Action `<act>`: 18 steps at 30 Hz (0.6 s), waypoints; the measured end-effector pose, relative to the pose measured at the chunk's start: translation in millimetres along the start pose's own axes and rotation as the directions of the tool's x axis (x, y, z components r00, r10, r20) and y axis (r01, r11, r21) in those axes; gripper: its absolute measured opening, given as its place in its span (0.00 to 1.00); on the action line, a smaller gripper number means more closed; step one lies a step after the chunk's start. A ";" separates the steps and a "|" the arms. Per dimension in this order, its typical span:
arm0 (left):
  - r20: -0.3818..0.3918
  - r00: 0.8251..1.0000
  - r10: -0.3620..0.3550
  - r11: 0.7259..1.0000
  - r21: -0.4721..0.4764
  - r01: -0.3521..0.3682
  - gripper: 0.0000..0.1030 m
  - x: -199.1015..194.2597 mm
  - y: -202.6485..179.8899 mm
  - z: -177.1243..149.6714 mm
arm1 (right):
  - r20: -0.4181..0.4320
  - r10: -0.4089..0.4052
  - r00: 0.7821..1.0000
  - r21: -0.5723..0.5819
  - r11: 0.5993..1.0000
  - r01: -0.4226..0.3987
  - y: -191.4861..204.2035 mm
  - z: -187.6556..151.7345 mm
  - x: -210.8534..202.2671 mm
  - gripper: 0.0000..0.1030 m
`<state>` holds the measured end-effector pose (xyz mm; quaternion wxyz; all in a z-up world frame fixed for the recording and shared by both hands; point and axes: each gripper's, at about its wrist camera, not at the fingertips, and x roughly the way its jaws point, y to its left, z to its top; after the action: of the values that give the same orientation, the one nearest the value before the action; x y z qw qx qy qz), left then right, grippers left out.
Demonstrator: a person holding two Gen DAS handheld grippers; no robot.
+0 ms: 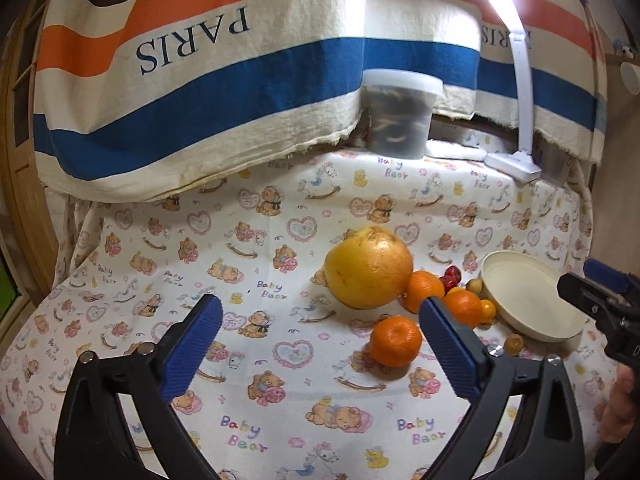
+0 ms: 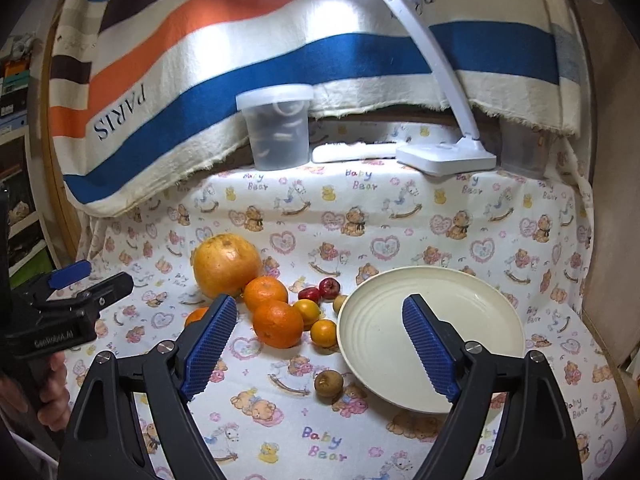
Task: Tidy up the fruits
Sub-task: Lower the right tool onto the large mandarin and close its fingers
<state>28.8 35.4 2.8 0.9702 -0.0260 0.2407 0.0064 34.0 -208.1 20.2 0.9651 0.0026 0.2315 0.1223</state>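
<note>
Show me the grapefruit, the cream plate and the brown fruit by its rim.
grapefruit (image 2: 226,266): right wrist view, middle of its skin.
cream plate (image 2: 472,396): right wrist view, near rim.
brown fruit (image 2: 329,383): right wrist view, its centre.

Your left gripper (image 1: 320,320) hangs above the surface (image 1: 280,400), fingers (image 1: 192,356) spread wide, nothing between them. Ahead of you: one large yellow pomelo (image 1: 368,267); one orange (image 1: 395,341) alone in front of it; two more oranges (image 1: 425,290) just right of the pomelo, touching each other; small red fruits (image 1: 451,274) behind them; a cream plate (image 1: 532,300), tilted, at right. Your right gripper (image 1: 600,304) enters from the right edge. At the back: a lidded tub (image 1: 400,116), a white lamp (image 1: 520,120).
</note>
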 end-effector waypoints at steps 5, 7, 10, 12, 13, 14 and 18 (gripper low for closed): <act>-0.016 1.000 0.010 1.000 -0.010 -0.010 0.99 3.2 3.3 -0.1 | -0.097 0.006 0.995 0.044 0.999 -0.001 4.8 10.1 19.8 0.84; -0.009 1.000 0.019 1.000 -0.012 -0.020 0.99 2.1 5.3 0.9 | -0.123 0.014 0.992 0.051 0.999 -0.008 8.6 13.2 26.4 0.84; -0.015 1.000 0.025 0.999 -0.027 -0.026 0.98 3.7 9.7 2.5 | -0.138 0.008 0.990 0.021 1.000 -0.006 18.6 17.1 35.5 0.84; -0.030 0.999 0.025 0.998 -0.050 -0.026 0.99 6.4 15.2 3.6 | -0.161 0.018 0.987 0.014 1.000 -0.016 25.2 19.5 44.5 0.84; -0.037 0.999 0.024 0.998 -0.060 -0.026 0.99 7.7 17.9 4.2 | -0.180 0.033 0.983 0.015 0.999 -0.031 28.0 20.3 49.8 0.82; -0.044 0.999 0.025 0.997 -0.070 -0.028 0.98 9.0 20.7 4.8 | -0.199 0.046 0.979 0.018 0.999 -0.043 30.6 21.0 55.6 0.79; -0.063 0.997 0.037 0.993 -0.113 -0.044 0.98 13.1 32.3 7.0 | -0.291 0.097 0.952 0.063 0.995 -0.082 37.3 17.9 85.7 0.73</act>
<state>42.8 68.0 1.3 0.9591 -0.0765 0.2697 0.0390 107.2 -150.7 0.2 0.9132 0.0193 0.3748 0.1592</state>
